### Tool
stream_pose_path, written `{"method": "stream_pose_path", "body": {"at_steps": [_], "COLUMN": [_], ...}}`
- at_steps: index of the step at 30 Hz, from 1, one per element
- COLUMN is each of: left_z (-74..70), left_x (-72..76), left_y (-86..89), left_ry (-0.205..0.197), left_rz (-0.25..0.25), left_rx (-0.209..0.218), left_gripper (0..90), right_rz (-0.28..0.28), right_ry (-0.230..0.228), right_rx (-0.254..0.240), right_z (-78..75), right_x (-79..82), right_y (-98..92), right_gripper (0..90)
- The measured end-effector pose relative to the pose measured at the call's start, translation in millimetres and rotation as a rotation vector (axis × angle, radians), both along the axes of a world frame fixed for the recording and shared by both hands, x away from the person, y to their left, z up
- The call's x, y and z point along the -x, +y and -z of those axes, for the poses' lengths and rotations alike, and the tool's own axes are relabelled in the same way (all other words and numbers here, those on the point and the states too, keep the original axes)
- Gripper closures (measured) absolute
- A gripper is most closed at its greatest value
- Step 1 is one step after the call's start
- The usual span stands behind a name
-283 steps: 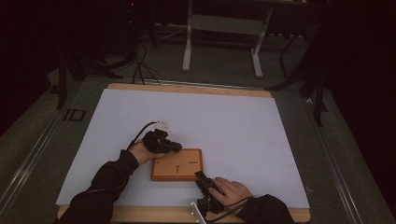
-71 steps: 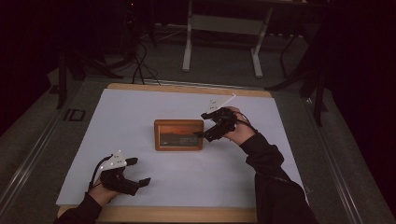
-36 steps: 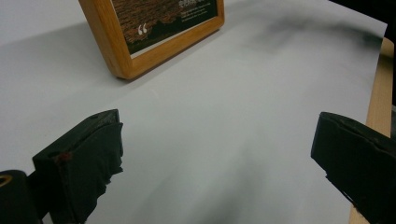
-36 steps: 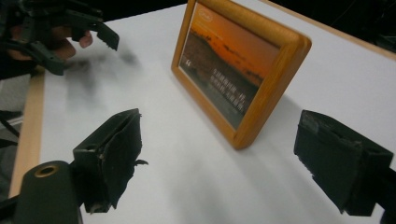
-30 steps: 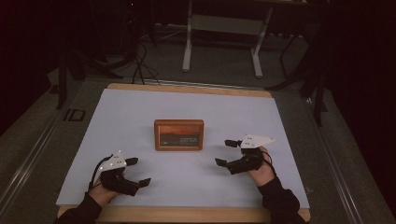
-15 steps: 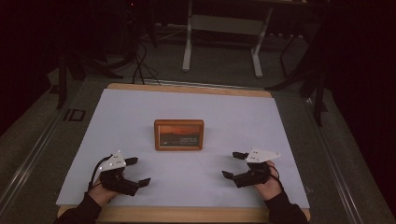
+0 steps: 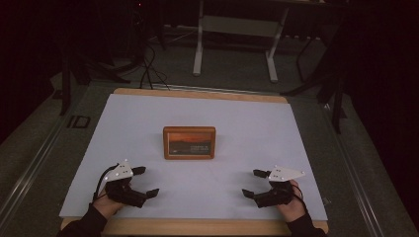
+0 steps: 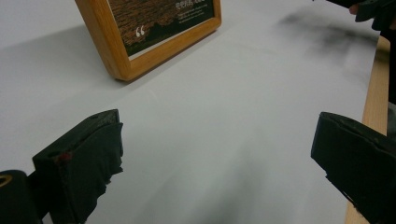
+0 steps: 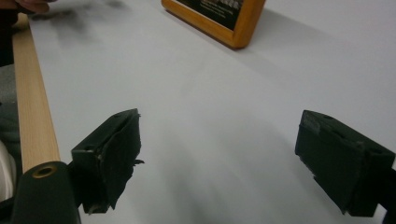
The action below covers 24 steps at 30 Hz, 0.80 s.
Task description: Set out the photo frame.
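Picture frame (image 7: 189,142): is being left standing upright near the middle of the counter (image 7: 247,123), its printed face turned toward the person; its wooden corner is also being seen in the left gripper view (image 8: 140,51) and the right gripper view (image 9: 219,23).
Change: the right hand-held gripper (image 7: 254,183), which was at the frame's right edge a moment ago, is being drawn back to the near edge of the counter, well apart from the frame and to its near right.
Left hand-held gripper (image 7: 144,181): is being rested to the near left of the frame, well apart from it, where it was a second ago.
Jaws: both pairs are being held wide apart, with nothing between them.
Meaning: the frame is being judged as set up and released; the work is probably being finished, with both hands parked clear of it.
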<state>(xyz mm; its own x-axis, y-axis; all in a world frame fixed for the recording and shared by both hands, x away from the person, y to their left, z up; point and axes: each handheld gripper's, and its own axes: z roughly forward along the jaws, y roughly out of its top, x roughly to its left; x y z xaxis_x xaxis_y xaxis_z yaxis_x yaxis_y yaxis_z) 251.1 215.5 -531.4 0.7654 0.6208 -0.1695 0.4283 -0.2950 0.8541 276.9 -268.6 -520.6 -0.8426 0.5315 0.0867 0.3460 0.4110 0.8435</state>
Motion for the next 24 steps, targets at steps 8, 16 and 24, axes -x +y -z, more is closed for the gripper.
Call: {"method": "stream_pose_path", "body": {"at_steps": [8, 16, 24], "left_z": [0.2, -0.3, -0.1], "left_x": [-0.2, 0.0, 0.0], "left_y": [-0.2, 0.1, -0.3], "left_ry": [0.001, -0.004, -0.005], "left_rz": [0.004, 0.0, 0.003], "left_rx": [0.0, -0.005, -0.007], "left_gripper": [2.5, 2.5, 2.5], "right_rz": [0.033, 0.034, 0.044], "right_ry": [0.012, 0.022, 0.032], "right_rx": [0.008, 0.014, 0.006], "right_z": [3.8, 7.7, 8.6], "right_x": [2.4, 0.5, -1.6], "right_y": [-13.5, -14.0, -16.2], "right_gripper": [13.9, 13.9, 13.9]}}
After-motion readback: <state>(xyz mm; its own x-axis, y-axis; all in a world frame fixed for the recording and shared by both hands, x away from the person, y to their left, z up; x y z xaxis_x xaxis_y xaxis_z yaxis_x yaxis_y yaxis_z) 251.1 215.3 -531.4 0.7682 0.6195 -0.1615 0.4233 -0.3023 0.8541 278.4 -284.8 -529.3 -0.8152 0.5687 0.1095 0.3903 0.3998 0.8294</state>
